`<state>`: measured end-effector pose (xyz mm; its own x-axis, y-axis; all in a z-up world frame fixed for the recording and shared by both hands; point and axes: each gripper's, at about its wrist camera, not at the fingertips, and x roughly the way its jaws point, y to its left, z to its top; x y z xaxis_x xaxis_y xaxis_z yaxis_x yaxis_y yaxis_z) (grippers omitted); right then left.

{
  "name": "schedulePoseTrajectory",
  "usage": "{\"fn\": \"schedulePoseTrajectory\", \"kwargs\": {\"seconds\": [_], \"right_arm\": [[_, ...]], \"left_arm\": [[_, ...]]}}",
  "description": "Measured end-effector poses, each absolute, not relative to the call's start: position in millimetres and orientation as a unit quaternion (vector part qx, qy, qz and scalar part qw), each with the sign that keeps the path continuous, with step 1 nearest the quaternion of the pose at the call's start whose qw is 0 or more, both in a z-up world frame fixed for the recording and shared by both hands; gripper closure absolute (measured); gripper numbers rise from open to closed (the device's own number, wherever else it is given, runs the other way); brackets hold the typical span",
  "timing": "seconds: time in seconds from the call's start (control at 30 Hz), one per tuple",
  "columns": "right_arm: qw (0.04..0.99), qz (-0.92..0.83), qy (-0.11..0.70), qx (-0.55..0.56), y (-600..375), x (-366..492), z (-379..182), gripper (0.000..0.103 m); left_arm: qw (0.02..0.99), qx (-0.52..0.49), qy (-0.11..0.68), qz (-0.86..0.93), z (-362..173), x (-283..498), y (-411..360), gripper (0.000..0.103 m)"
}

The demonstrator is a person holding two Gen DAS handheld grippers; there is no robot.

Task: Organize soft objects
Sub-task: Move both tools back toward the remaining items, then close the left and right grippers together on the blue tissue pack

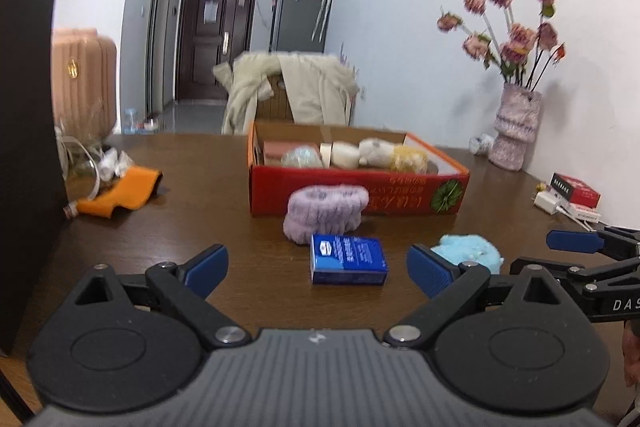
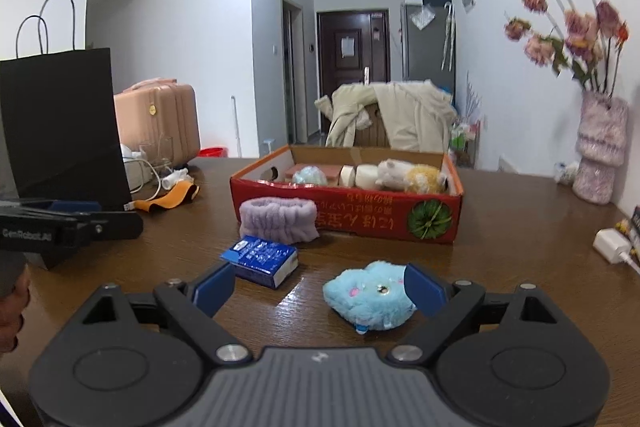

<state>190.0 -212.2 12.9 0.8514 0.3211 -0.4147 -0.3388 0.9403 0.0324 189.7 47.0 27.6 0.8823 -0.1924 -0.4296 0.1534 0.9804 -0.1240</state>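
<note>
A red cardboard box (image 1: 360,193) (image 2: 348,215) stands mid-table and holds several soft toys, among them a white-and-yellow plush (image 1: 394,153) (image 2: 412,175). A purple fluffy headband (image 1: 324,213) (image 2: 278,219) lies against the box's front. A blue plush toy (image 2: 370,293) (image 1: 470,251) lies on the table, close to the right finger of my right gripper (image 2: 320,289), which is open and empty. My left gripper (image 1: 318,269) is open and empty, just behind a blue carton (image 1: 348,259) (image 2: 262,261). The right gripper's fingers (image 1: 576,241) show at the left view's right edge.
An orange cloth (image 1: 120,193) (image 2: 170,199) and cables lie at the table's left beside a black paper bag (image 2: 60,123). A vase of dried flowers (image 1: 516,127) (image 2: 598,151), a charger (image 2: 610,245) and small boxes (image 1: 576,189) stand along the right wall. A coat-draped chair (image 1: 288,91) is behind the table.
</note>
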Motion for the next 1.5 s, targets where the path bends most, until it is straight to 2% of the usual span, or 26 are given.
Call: {"fn": "schedulePoseTrajectory", "kwargs": {"seconds": [0.07, 0.13, 0.2, 0.23, 0.33, 0.4, 0.53, 0.63, 0.9, 1.2, 1.37, 1.5], "right_arm": [[0.959, 0.174, 0.225, -0.016, -210.6, 201.3, 8.5, 0.018], [0.954, 0.179, 0.242, -0.004, -208.3, 214.5, 3.7, 0.025], [0.946, 0.188, 0.263, 0.015, -205.1, 231.1, -2.0, 0.036], [0.943, 0.193, 0.270, 0.023, -203.0, 238.1, -4.8, 0.038], [0.929, 0.210, 0.299, 0.056, -194.1, 269.3, -14.8, 0.050], [0.922, 0.216, 0.314, 0.067, -185.6, 288.3, -21.3, 0.060], [0.911, 0.225, 0.336, 0.087, -168.8, 322.3, -36.3, 0.068], [0.901, 0.234, 0.349, 0.108, -162.6, 337.6, -48.4, 0.077], [0.895, 0.252, 0.338, 0.146, -169.4, 346.4, -62.1, 0.078], [0.892, 0.251, 0.341, 0.159, -171.2, 349.0, -62.2, 0.078], [0.915, 0.237, 0.305, 0.116, -168.5, 314.5, -33.9, 0.079], [0.921, 0.236, 0.281, 0.132, -185.4, 288.7, -14.8, 0.079]], "left_arm": [[0.962, -0.052, 0.252, -0.096, 20.1, 206.5, 47.2, 0.014], [0.953, -0.059, 0.279, -0.099, 12.1, 224.4, 47.3, 0.030], [0.947, -0.063, 0.297, -0.106, 5.3, 242.6, 47.3, 0.039], [0.944, -0.065, 0.303, -0.110, 2.1, 252.1, 47.1, 0.045], [0.933, -0.078, 0.330, -0.121, -7.4, 285.2, 46.7, 0.059], [0.926, -0.092, 0.343, -0.133, -13.7, 302.6, 46.9, 0.064], [0.912, -0.128, 0.362, -0.145, -27.8, 324.2, 50.9, 0.067], [0.905, -0.158, 0.362, -0.161, -35.5, 328.5, 56.2, 0.071], [0.901, -0.183, 0.355, -0.170, -42.5, 331.4, 62.6, 0.071], [0.909, -0.167, 0.344, -0.164, -32.4, 321.3, 53.0, 0.073], [0.918, -0.158, 0.313, -0.183, -5.3, 285.6, 41.9, 0.073], [0.924, -0.150, 0.291, -0.195, 14.3, 269.2, 28.0, 0.073]]}}
